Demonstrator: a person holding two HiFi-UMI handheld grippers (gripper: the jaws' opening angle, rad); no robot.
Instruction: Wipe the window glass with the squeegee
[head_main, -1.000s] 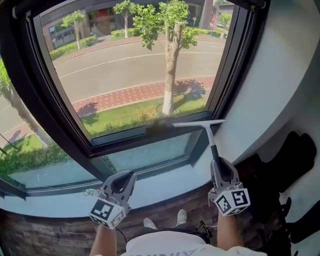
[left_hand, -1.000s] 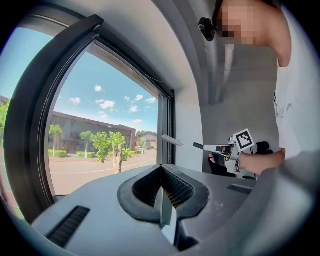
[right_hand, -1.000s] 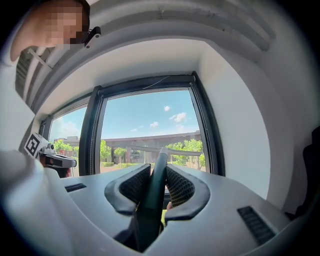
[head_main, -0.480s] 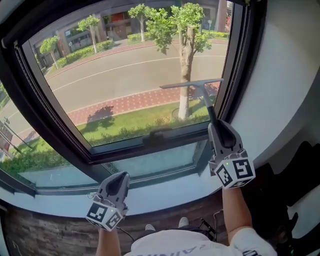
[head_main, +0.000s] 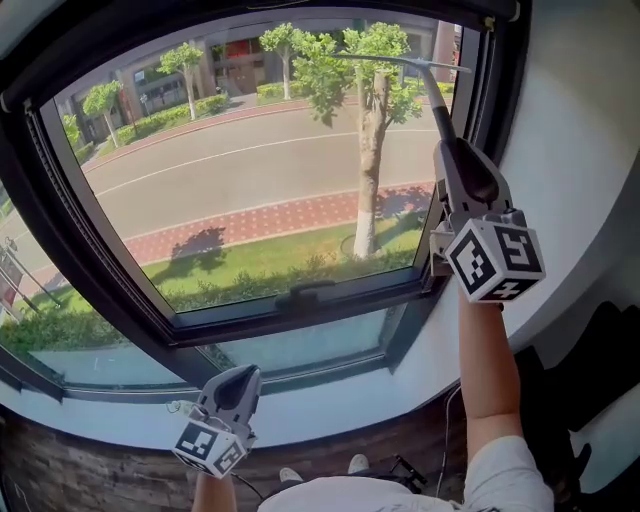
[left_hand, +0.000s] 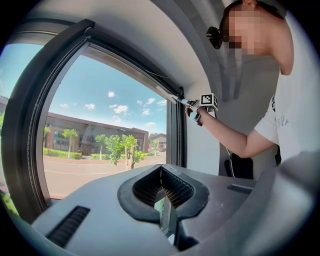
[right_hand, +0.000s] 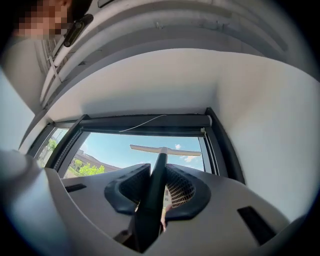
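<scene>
Right now the grey right hand-held gripper (head_main: 450, 148) is held high on an outstretched arm. Its jaws are clamped on the black handle of the slim squeegee (head_main: 436, 100), which has a thin pale crossbar blade. In the right gripper view the handle runs straight up between both ribbed pads (right_hand: 181, 189), with the blade lying crosswise above them.

The blade sits near the top edge of the large clear window glass (head_main: 250, 170), on its right side. One end is close to the dark metal frame (head_main: 488, 110). I cannot tell from here whether the rubber edge is touching the pane.

The grey left hand-held gripper (head_main: 240, 376) hangs low by the pale sill (head_main: 330, 398), well apart from the tool. Its jaws are drawn together with nothing between them.

Handling, as a judgement:
- **Weight and stiffness:** the squeegee looks light, with a stiff handle and a thin blade that probably ends in a soft rubber lip.
- **Twisting:** the blade is long and the handle narrow, so any uneven drag will likely twist the tool in the jaws.
- **Grip point:** the best hold is on the thick lower part of the handle, where it is gripped now. Do not hold the thin neck or the blade.
- **Slipping:** the handle looks smooth, so a firm squeeze is needed or it could slide.
- **The glass:** it is hard, slick and breakable. Press evenly and moderately, with the blade flat and not on one corner.
</scene>
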